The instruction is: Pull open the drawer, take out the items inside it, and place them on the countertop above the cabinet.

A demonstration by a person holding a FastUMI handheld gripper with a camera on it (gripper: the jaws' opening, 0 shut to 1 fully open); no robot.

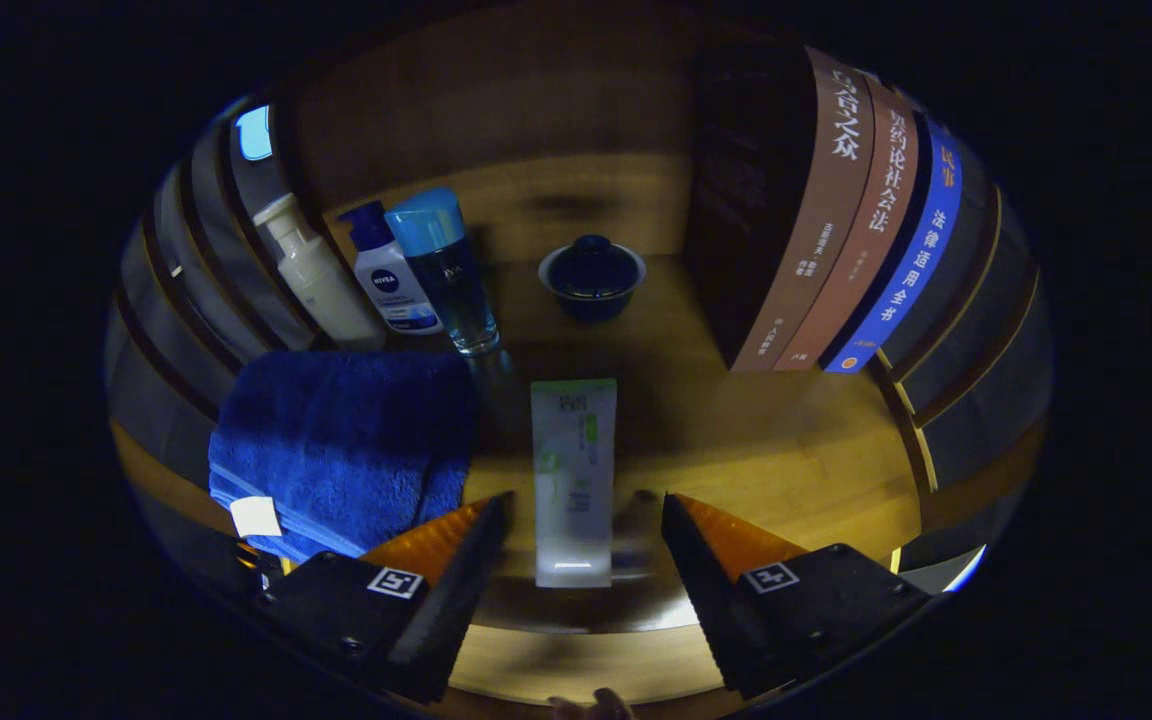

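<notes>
A white and green tube (573,480) lies flat on the wooden countertop (766,440), its cap end near me and between my fingers. My gripper (584,512) is open: both fingers stand apart from the tube, one on each side, touching nothing. A folded blue towel (346,445) rests on the wood just left of the tube, partly behind my left finger (481,530).
Beyond the tube stands a dark lidded bowl (592,275). To its left are a white pump bottle (314,272), a white and blue lotion bottle (388,275) and a clear blue-capped bottle (448,268). Three upright books (836,220) stand at the right. Slatted walls flank both sides.
</notes>
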